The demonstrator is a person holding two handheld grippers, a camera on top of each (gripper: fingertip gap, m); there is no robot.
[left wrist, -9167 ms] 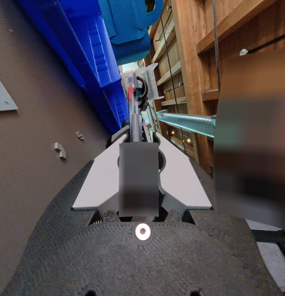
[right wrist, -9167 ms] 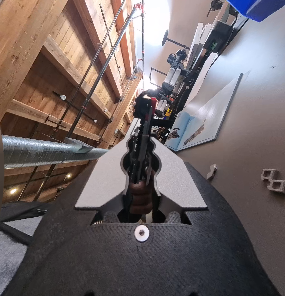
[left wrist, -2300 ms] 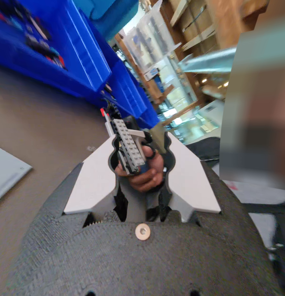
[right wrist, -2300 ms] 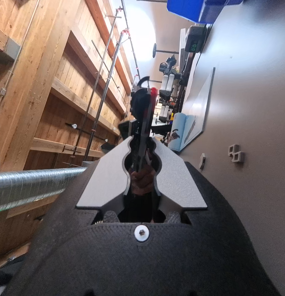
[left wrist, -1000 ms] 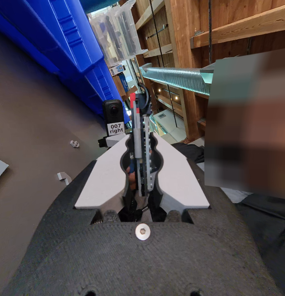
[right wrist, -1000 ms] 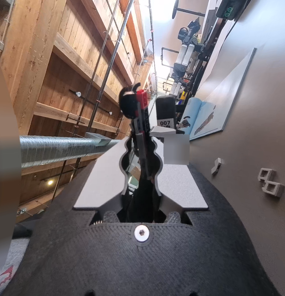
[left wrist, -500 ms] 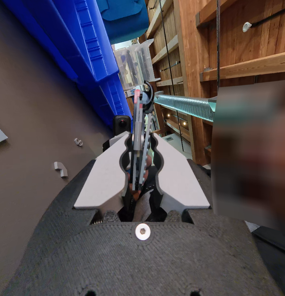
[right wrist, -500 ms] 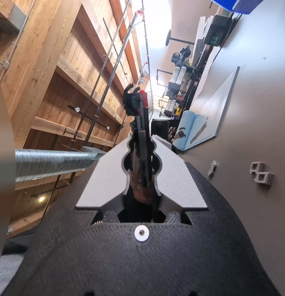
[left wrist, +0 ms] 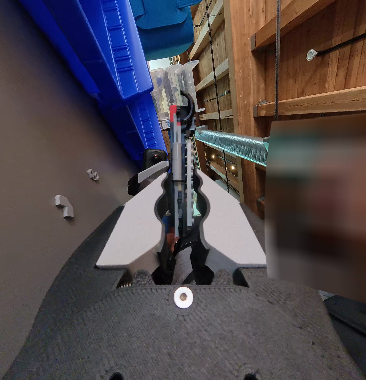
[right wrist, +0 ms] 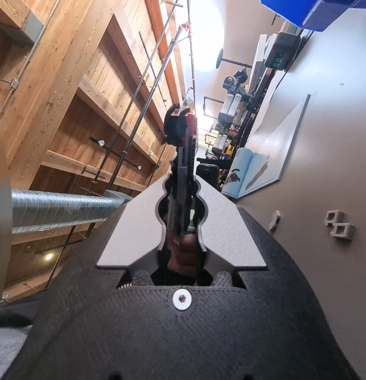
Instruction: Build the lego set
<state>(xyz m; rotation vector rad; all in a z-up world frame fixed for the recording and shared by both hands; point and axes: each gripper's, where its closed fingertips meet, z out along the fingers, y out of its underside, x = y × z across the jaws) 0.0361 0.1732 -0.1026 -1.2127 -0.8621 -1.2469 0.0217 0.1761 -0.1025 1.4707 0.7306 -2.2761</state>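
Observation:
A flat lego model (left wrist: 181,174) of grey plates, with a red tip and a black arch at its far end, stands edge-on between my left gripper's (left wrist: 183,178) fingers, which are shut on it. The same model (right wrist: 183,185) shows edge-on in the right wrist view, where my right gripper (right wrist: 183,181) is shut on it too. The two grippers face each other. The right gripper's finger (left wrist: 152,174) and camera (left wrist: 155,158) show just left of the model. The left gripper's camera (right wrist: 206,172) shows just right of it. A person's hand (right wrist: 184,253) shows behind the fingers.
The brown table (left wrist: 34,144) holds a grey L-shaped piece (left wrist: 63,205), a small grey piece (left wrist: 93,174) and a two-hole grey piece (right wrist: 338,225). An open instruction booklet (right wrist: 258,166) lies farther off. Blue bins (left wrist: 108,61) and a clear organiser (left wrist: 178,82) stand along the table's edge. Less than 4 cm separates the two grippers' tips.
Two seconds ago the left gripper stood open around the model, which lay tilted with its studs showing. Now the left gripper is shut on it edge-on. Both views have swung slightly since.

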